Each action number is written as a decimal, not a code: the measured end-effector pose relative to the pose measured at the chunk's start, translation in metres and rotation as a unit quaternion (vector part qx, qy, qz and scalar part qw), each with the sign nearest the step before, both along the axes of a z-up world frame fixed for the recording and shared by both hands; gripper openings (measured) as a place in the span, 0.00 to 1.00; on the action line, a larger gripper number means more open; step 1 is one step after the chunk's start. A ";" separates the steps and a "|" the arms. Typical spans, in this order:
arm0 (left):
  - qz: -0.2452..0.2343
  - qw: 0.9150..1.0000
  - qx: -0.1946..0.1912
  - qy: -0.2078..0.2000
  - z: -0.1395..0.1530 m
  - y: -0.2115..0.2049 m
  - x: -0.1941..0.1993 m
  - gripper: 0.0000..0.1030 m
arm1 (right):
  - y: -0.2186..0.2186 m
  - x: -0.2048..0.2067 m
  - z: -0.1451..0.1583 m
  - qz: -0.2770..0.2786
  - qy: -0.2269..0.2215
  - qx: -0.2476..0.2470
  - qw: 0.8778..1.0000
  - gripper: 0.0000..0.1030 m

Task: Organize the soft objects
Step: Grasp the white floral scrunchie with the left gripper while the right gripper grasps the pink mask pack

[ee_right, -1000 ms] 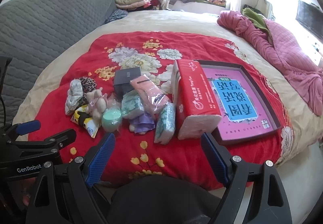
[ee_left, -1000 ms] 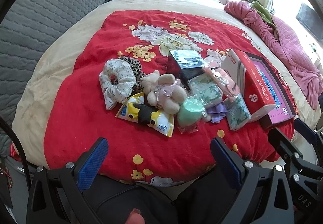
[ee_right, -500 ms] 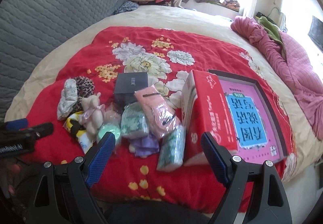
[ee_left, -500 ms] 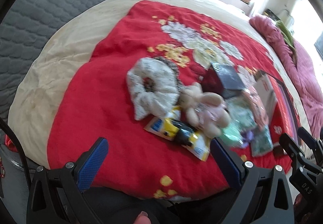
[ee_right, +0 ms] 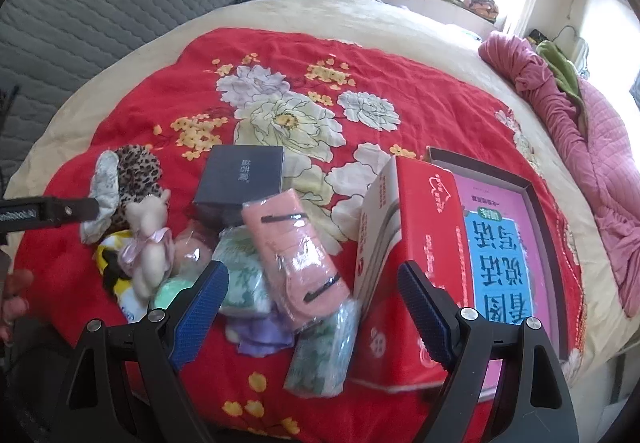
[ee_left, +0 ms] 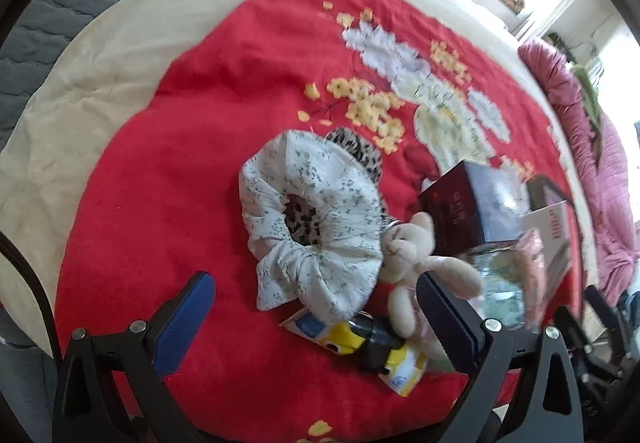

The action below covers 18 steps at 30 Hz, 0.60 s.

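**Both grippers spread wide over the soft pile**

The left gripper [ee_left: 316, 317], jaws released, frames the white scrunchie [ee_left: 316, 227] at frame centre, touching the plush bunny [ee_left: 416, 271]. The right gripper [ee_right: 314, 309], also released and empty, hovers above the pink pack [ee_right: 298, 243].

The near left of the red blanket [ee_left: 168, 203] lies bare up to the white floral scrunchie [ee_left: 316, 227]. Right of that, the items crowd together: a plush rabbit [ee_left: 416, 263] touches the scrunchie, with a yellow packet [ee_left: 360, 343] under both and a dark box [ee_right: 244, 175] just behind. Farther right, a red tissue box [ee_right: 424, 243] stands upright against a framed tray [ee_right: 528, 195]. The far floral part of the blanket is unoccupied.
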<state>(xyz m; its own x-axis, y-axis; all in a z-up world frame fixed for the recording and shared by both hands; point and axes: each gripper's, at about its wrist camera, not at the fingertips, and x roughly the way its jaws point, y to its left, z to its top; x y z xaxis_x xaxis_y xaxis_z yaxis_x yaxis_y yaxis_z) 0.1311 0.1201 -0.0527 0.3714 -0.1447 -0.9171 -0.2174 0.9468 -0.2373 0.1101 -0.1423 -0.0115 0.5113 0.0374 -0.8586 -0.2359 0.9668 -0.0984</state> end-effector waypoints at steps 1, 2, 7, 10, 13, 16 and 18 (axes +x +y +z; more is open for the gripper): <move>-0.005 1.000 0.007 0.003 -0.003 -0.002 0.002 0.98 | 0.000 0.004 -0.002 0.003 0.005 -0.002 1.000 0.85; -0.005 1.000 0.009 0.004 -0.005 -0.003 0.002 0.97 | 0.002 0.008 -0.005 0.009 0.009 -0.004 1.000 0.85; 0.003 1.000 0.000 0.008 -0.011 0.000 0.002 0.87 | 0.012 0.025 -0.019 0.034 0.036 -0.021 0.999 0.84; 0.004 1.000 -0.010 0.009 -0.013 0.004 0.003 0.77 | 0.016 0.037 -0.028 0.039 0.053 -0.026 0.998 0.81; 0.002 1.000 -0.021 0.011 -0.015 0.007 0.003 0.70 | 0.018 0.047 -0.038 0.049 0.076 -0.020 0.996 0.68; -0.002 0.999 -0.037 0.016 -0.019 0.006 0.004 0.63 | 0.019 0.050 -0.044 0.055 0.084 -0.025 0.995 0.51; -0.004 0.999 -0.031 0.016 -0.019 0.005 0.003 0.57 | 0.018 0.050 -0.044 0.054 0.086 -0.008 0.995 0.46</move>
<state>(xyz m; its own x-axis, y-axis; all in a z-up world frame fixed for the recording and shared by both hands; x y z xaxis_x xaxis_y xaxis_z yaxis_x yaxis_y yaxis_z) 0.1340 0.1249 -0.0721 0.3407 -0.2045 -0.9177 -0.2188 0.9320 -0.2890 0.1600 -0.1246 -0.0555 0.3498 0.0704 -0.9342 -0.3538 0.9332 -0.0621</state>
